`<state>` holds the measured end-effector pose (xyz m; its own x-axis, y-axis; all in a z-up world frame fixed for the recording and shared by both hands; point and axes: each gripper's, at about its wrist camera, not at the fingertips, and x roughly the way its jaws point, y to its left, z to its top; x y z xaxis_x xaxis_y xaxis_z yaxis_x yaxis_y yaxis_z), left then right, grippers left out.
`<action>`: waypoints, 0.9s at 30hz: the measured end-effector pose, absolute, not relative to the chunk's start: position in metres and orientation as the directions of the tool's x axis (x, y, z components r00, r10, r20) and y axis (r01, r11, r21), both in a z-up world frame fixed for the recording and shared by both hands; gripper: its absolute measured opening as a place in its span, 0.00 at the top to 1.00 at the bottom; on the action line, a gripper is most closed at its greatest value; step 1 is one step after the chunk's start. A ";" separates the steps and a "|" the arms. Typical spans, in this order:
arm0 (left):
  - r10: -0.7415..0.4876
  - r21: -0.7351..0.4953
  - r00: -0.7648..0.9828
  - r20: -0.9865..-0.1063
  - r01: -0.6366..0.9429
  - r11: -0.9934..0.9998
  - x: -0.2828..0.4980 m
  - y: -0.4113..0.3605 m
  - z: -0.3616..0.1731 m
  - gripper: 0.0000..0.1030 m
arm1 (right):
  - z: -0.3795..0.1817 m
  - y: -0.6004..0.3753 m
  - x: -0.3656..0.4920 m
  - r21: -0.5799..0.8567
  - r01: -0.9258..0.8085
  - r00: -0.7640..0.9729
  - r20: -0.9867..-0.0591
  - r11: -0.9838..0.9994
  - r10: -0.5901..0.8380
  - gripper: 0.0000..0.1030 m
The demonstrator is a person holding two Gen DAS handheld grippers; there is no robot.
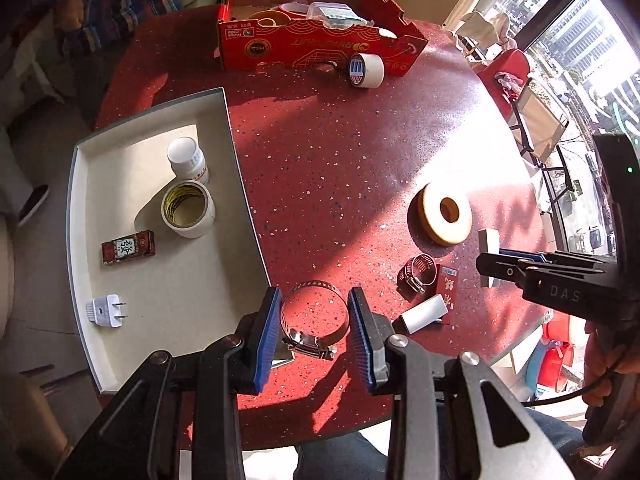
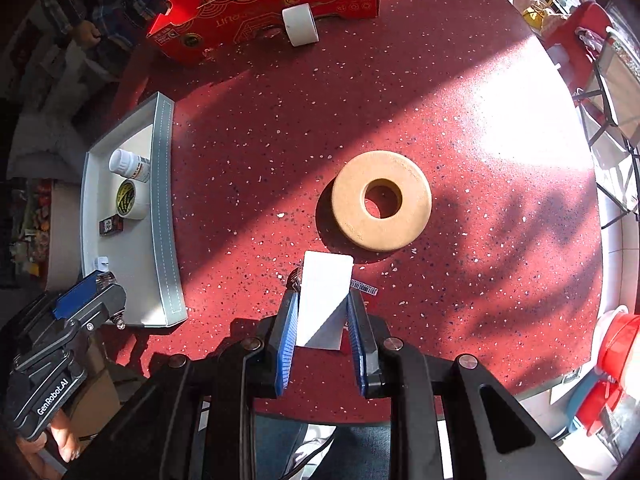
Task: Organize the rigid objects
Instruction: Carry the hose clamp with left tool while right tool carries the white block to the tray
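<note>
My left gripper (image 1: 314, 312) is shut on a metal hose clamp (image 1: 310, 340), its blue pads pressing the ring's two sides above the red table (image 1: 320, 160). In the right wrist view the left gripper (image 2: 98, 284) hangs beside the tray's near end. My right gripper (image 2: 322, 300) is shut on a white rectangular block (image 2: 326, 288) held upright over the table. From the left wrist view, the right gripper (image 1: 490, 266) and the block (image 1: 489, 240) show at the right. A second hose clamp (image 1: 418, 272), a red card (image 1: 446, 286) and a white cylinder (image 1: 424, 312) lie on the table.
A grey tray (image 1: 80, 200) at the left holds a white bottle (image 1: 188, 158), a tape roll (image 1: 188, 208), a small red box (image 1: 128, 247) and a white plug (image 1: 106, 310). A tan wooden ring (image 2: 382, 200) lies mid-table. A red cardboard box (image 1: 304, 46) and white tape (image 1: 366, 70) stand behind.
</note>
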<state>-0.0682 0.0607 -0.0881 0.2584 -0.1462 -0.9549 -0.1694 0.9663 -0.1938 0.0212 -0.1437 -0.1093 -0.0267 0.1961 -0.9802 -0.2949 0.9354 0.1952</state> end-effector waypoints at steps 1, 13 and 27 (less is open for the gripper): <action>-0.138 -0.192 0.266 -0.954 -0.191 0.963 -0.072 0.069 -0.088 0.64 | -0.108 -0.137 0.020 0.188 -0.314 -0.022 -0.981 0.931 0.191 0.75; -0.089 -0.186 0.294 -0.952 -0.320 0.929 -0.109 0.125 -0.095 0.64 | -0.094 -0.083 0.004 0.097 -0.469 0.036 -0.991 0.878 0.128 0.75; -0.064 -0.195 0.329 -0.942 -0.381 0.904 -0.128 0.155 -0.096 0.64 | -0.079 -0.042 -0.014 0.029 -0.596 0.098 -0.989 0.802 0.109 0.75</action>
